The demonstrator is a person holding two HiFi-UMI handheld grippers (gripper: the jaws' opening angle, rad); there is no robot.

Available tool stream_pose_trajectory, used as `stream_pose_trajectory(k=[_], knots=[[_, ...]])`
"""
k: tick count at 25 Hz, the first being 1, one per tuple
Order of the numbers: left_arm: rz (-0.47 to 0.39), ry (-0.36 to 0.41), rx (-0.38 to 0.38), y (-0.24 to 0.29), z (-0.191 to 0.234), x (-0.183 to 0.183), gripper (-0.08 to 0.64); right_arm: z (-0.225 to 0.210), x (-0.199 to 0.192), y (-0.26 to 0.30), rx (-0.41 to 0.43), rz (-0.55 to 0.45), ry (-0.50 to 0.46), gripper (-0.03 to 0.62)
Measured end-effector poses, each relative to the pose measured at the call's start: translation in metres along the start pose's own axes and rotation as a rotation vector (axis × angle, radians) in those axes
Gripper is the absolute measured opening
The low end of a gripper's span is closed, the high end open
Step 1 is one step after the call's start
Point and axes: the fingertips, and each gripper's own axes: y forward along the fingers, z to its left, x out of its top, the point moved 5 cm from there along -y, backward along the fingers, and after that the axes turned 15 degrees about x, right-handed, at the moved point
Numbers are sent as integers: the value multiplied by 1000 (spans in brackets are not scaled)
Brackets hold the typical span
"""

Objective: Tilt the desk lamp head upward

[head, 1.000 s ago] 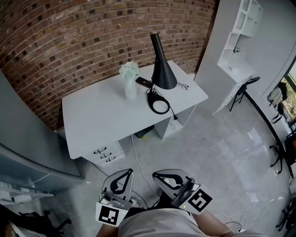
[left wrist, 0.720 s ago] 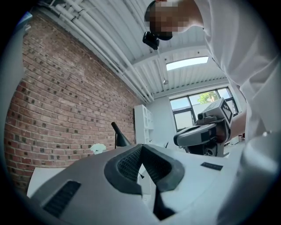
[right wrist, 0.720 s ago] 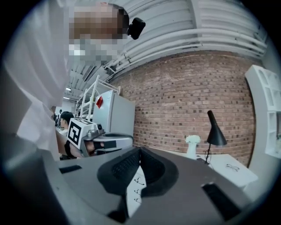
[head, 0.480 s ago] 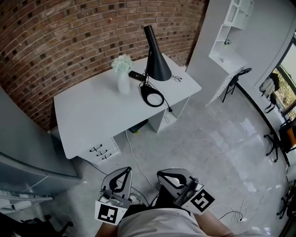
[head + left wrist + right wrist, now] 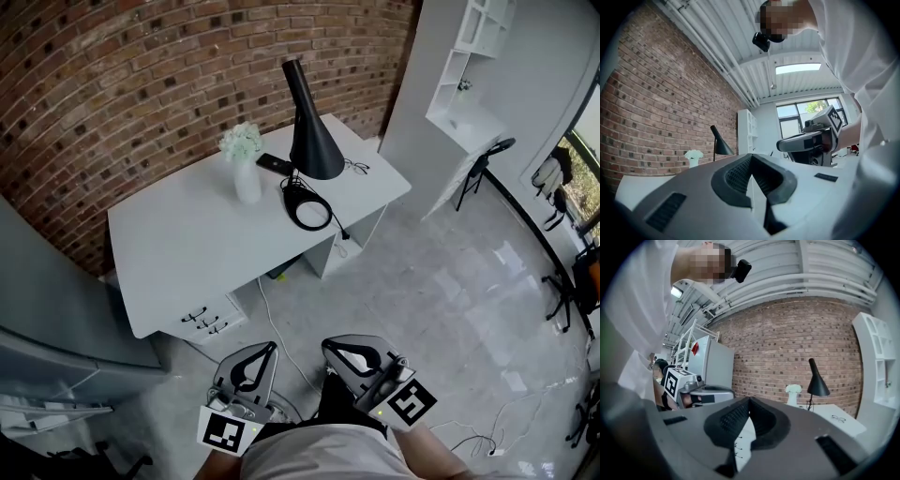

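A black desk lamp (image 5: 309,131) with a cone shade pointing down stands at the far right part of a white desk (image 5: 178,244); its ring base (image 5: 310,214) lies in front of it. Both grippers are far from it, low by my body over the floor. My left gripper (image 5: 271,347) and right gripper (image 5: 329,347) have their tips together with nothing between them. In the left gripper view the lamp (image 5: 721,146) is small beyond the left gripper (image 5: 751,157). In the right gripper view the lamp (image 5: 816,380) stands beyond the right gripper (image 5: 749,400).
A white vase of flowers (image 5: 244,171), a dark flat object (image 5: 275,164) and glasses (image 5: 356,169) lie near the lamp. A drawer unit (image 5: 202,319) sits under the desk, and a cable (image 5: 272,323) runs over the floor. A white shelf (image 5: 469,75) and chair (image 5: 483,173) stand right; grey cabinet (image 5: 56,309) left.
The head view has shifted, so the desk and lamp sit a little further left in the frame. Both grippers stay shut and low by my body.
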Motion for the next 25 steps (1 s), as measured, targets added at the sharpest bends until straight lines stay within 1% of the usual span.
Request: stream_pose_trajectory(k=[2,7,11,14,18,22,25], knots=[[-4,-5,9,20,-3,2,6,-21,3,-2,10,-15,-3,15],[-27,4,-7,72,-17,7,6,-75,6,-17,9,-34,0,15],[-9,13,-9,109,-23,4,6,-114,5,-23,9,-43,-6,15],[-1,20,6,133,-27,4,6,-139,3,-26,19,-69,2,15],[0,45,30,167,-35,10,6,-171,4,-36,53,-86,8,15],[16,49,50,199,-52,8,6,-201,-4,-51,84,-108,27,15],[50,53,101,218,-57,6,6,-224,-8,-59,117,-125,30,15]])
